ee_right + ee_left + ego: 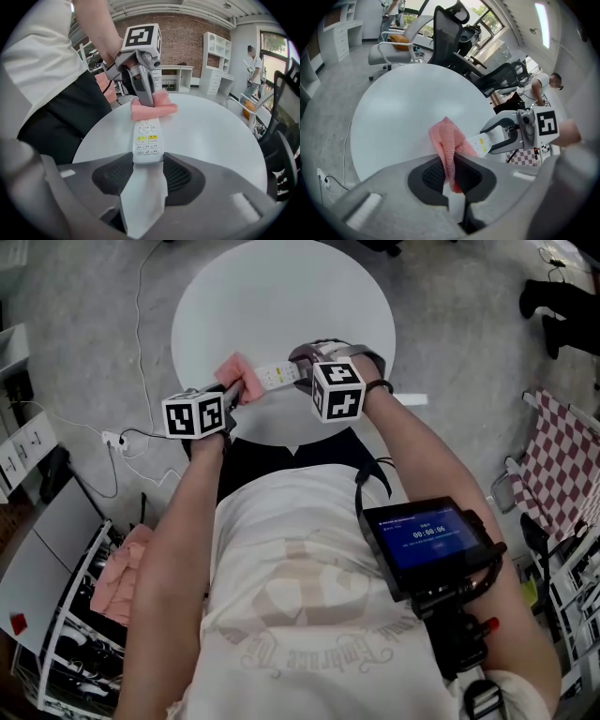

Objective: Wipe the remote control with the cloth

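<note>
A white remote control [147, 140] with yellow and grey buttons is clamped in my right gripper [147, 161] and held over the round white table [211, 131]. A pink cloth [152, 108] lies across the remote's far end, pinched in my left gripper [451, 174]. In the head view the cloth [236, 373] meets the remote [278, 377] between the left gripper [234, 390] and the right gripper [302, 369]. The left gripper view shows the cloth [449, 147] against the remote's tip [480, 143].
The table [281, 296] stands on grey floor. Office chairs [445, 33] sit beyond it. A checkered cloth [558, 460] hangs at the right, and a rack with pink cloths [117, 573] is at the lower left. A person [254, 70] stands far off by white shelves.
</note>
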Available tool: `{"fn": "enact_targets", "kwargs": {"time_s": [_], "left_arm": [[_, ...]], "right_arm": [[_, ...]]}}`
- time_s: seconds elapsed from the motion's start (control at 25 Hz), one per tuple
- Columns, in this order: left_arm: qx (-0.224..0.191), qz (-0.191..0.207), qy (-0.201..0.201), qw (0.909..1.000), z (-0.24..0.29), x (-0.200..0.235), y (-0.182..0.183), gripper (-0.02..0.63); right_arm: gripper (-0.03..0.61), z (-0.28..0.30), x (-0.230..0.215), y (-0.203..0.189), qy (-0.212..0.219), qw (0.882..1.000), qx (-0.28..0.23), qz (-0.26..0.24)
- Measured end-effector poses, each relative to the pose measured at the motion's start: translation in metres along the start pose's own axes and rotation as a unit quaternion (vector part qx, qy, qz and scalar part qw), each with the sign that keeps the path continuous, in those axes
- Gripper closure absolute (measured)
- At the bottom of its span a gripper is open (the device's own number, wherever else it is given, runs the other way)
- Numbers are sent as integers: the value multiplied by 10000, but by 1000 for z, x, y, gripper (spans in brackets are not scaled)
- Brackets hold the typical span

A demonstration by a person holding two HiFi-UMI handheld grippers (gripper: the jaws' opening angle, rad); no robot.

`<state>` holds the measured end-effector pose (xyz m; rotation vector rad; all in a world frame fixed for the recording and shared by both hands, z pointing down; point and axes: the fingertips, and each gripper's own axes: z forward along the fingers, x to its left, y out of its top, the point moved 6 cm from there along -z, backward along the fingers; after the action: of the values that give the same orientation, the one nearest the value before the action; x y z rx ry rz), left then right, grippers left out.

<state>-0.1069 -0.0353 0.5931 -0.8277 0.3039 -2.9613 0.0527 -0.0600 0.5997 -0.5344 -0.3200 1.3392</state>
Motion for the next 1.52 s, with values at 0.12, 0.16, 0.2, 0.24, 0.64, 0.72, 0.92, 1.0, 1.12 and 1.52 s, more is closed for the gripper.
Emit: {"fn": "enact_targets", "kwargs": {"time_s": [0.12, 0.16, 0.2, 0.24, 0.64, 0.72, 0.92, 1.0, 1.12, 1.52], "left_arm": [[-31, -143, 119, 9998, -8, 14, -5, 595], [-54, -186, 129, 9997, -9, 17, -6, 595], [-82, -217, 131, 9996, -10, 18, -7, 594], [-113, -225, 123, 9996, -9, 17, -7, 595], [48, 574, -263, 9980, 21, -33, 6, 596], [-11, 631, -410, 9972, 22, -39, 12, 596], [-18, 944, -926, 9912, 38, -79, 21, 595], [22, 1022, -1007, 9897, 46, -90, 21, 595], [67, 1053, -888, 9904, 50, -87, 23, 595], [75, 653, -1, 9978, 16, -24, -1, 595]], "right_arm": [[368, -1, -1, -2, -21, 10000, 30, 13], [368, -1, -1, -3, -26, 10000, 35, 18], [368, -1, -1, -3, -34, 10000, 39, 22], [368, -1, -1, -4, -43, 10000, 41, 26], [368, -1, -2, -7, -186, 9996, 56, 226], [368, -2, -3, -8, -220, 9994, 59, 274], [368, 0, -2, -4, -243, 9993, 51, 271], [368, 1, 0, -3, -253, 9993, 87, 278], [368, 0, -1, -5, -294, 9989, 79, 355], [368, -1, 0, -7, -377, 9983, 112, 425]]}}
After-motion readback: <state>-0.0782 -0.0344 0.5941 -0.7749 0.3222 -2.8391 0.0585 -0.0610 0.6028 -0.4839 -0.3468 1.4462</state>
